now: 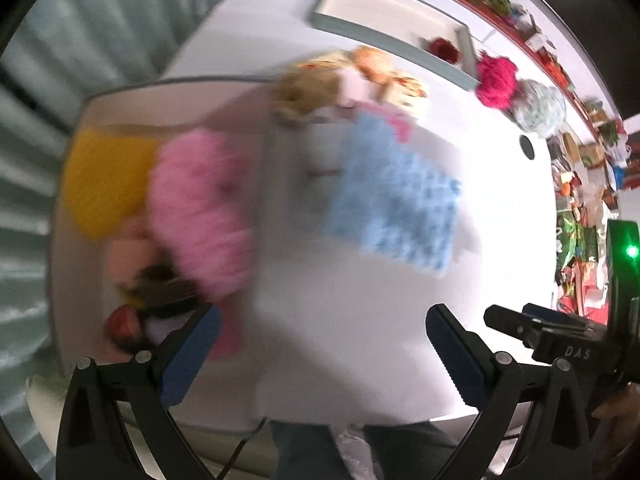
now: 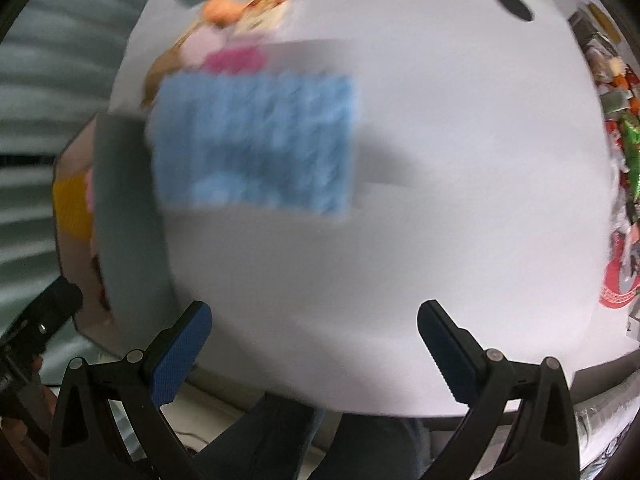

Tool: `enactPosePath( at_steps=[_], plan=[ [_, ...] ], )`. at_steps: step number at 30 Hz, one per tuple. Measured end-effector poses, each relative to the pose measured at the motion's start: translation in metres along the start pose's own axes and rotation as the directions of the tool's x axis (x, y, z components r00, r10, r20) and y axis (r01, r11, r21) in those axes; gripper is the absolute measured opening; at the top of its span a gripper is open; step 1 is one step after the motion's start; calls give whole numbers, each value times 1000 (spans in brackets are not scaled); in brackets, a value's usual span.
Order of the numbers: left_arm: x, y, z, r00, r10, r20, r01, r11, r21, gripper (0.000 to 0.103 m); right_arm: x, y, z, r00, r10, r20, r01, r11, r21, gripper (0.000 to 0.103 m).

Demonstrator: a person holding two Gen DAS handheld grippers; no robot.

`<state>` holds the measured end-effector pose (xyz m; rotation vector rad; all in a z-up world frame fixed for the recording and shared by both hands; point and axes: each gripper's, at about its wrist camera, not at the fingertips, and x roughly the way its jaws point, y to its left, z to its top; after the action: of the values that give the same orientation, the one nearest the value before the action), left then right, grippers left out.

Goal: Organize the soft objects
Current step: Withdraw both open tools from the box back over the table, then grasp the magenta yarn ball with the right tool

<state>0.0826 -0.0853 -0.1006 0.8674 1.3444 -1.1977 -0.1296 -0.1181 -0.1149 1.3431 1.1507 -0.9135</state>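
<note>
Both views are motion-blurred. A light blue knitted cloth (image 1: 394, 200) lies on the white table (image 1: 500, 184), partly over the rim of a grey bin (image 1: 280, 152); it also shows in the right wrist view (image 2: 256, 144). In the bin lie a fluffy pink item (image 1: 204, 208), a yellow one (image 1: 104, 176) and a dark plush toy (image 1: 160, 292). My left gripper (image 1: 320, 344) is open and empty, above the bin's near rim and the table edge. My right gripper (image 2: 316, 340) is open and empty, above the table in front of the blue cloth.
A second grey bin (image 1: 384, 12) stands at the back with a red item (image 1: 442, 48). A magenta ball (image 1: 496, 80) and a pale green ball (image 1: 540, 108) lie beside it. Tan and orange soft toys (image 1: 340, 76) lie behind the cloth. Cluttered shelves line the right.
</note>
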Motion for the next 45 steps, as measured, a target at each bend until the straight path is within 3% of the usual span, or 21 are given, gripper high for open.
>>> enactPosePath(
  at_steps=[3,7,10,18,23,28,30,34,37,41,43,45],
  plan=[
    [25,-40,13,1000,27,-5,-27,998,49,103,-11,-30,20,1000,-19,23,18,999,26,103],
    [69,-96,22,994,105,-17,-101,981,164,103,-27,-62,45,996,-53,66,53,999,3,103],
    [102,-125,28,989,139,-44,-129,973,191,103,-42,-73,74,993,-42,110,46,998,-36,103],
    [148,-138,46,980,184,-78,-183,983,19,103,-54,-58,176,971,-44,237,80,986,-144,103],
    [162,-140,58,976,198,-89,-204,977,-62,103,-60,-39,240,935,-97,340,177,961,-212,103],
    [172,-134,71,976,195,-101,-207,970,-127,103,-57,-33,295,908,-159,388,263,937,-231,103],
    [174,-132,81,978,190,-91,-201,969,-145,103,-53,-35,309,905,-175,389,280,931,-232,100],
    [173,-125,87,981,170,-90,-183,968,-172,103,-37,-34,331,892,-245,379,368,882,-296,80],
    [168,-111,90,982,169,-81,-180,969,-170,103,-24,-34,334,903,-249,349,375,854,-360,79],
    [167,-103,87,982,166,-88,-180,965,-191,103,-3,-23,338,891,-292,347,430,786,-443,79],
    [170,-102,89,981,160,-110,-178,967,-180,103,2,-24,343,889,-305,341,436,792,-427,78],
    [171,-101,93,980,153,-126,-172,972,-157,103,1,-24,344,883,-326,339,451,791,-413,53]
  ],
)
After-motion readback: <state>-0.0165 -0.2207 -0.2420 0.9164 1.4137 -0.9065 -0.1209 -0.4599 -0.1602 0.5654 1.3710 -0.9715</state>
